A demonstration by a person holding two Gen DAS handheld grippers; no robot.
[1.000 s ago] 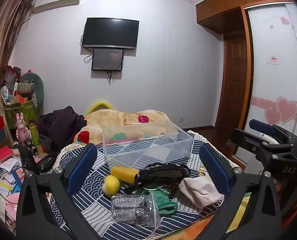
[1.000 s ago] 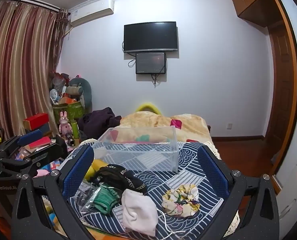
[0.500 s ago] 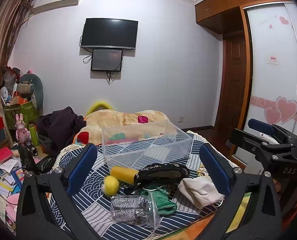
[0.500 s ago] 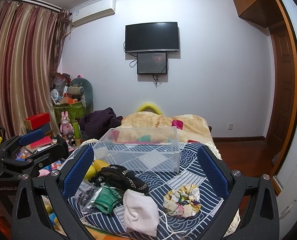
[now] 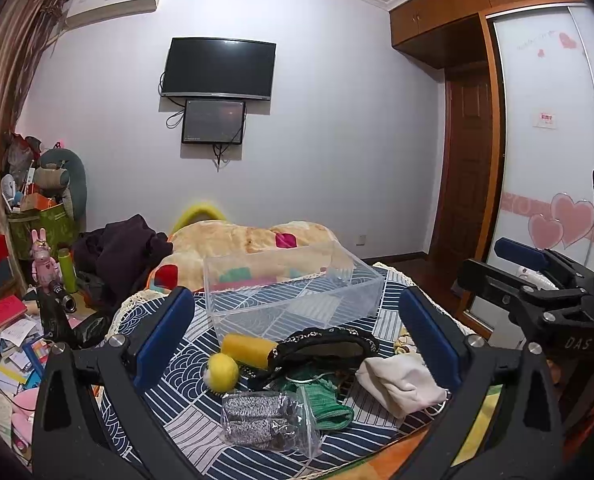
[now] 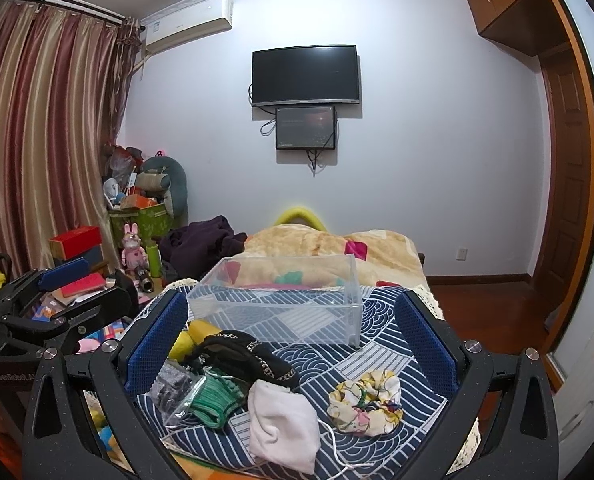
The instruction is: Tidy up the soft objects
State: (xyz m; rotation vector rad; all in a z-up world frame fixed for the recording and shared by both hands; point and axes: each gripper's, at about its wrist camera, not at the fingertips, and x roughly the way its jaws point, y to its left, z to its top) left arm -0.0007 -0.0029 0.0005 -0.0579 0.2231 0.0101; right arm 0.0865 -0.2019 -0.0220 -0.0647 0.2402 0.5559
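A clear plastic bin (image 5: 293, 296) (image 6: 281, 300) stands empty on a blue patterned cloth (image 6: 381, 344). In front of it lie a yellow roll (image 5: 249, 350), a yellow ball (image 5: 221, 370), a black pouch (image 5: 325, 346) (image 6: 237, 354), green fabric (image 5: 325, 404) (image 6: 213, 396), a bag of grey socks (image 5: 265, 426), a white cloth pouch (image 5: 401, 380) (image 6: 283, 426) and a floral scrunchie (image 6: 365, 402). My left gripper (image 5: 295, 332) hangs open above the pile, holding nothing. My right gripper (image 6: 291, 334) is likewise open and empty, to the right of the left one.
A bed with an orange blanket (image 6: 329, 244) and dark clothes (image 5: 125, 248) lies behind the bin. Boxes, books and toys (image 5: 13, 312) crowd the floor at left. A wardrobe with sliding doors (image 5: 549, 140) and a wooden door (image 6: 565, 184) stand at right.
Both cameras have drifted slightly; the wall screens sit a little further right in the right wrist view. No object on the cloth has moved and both grippers stay open.
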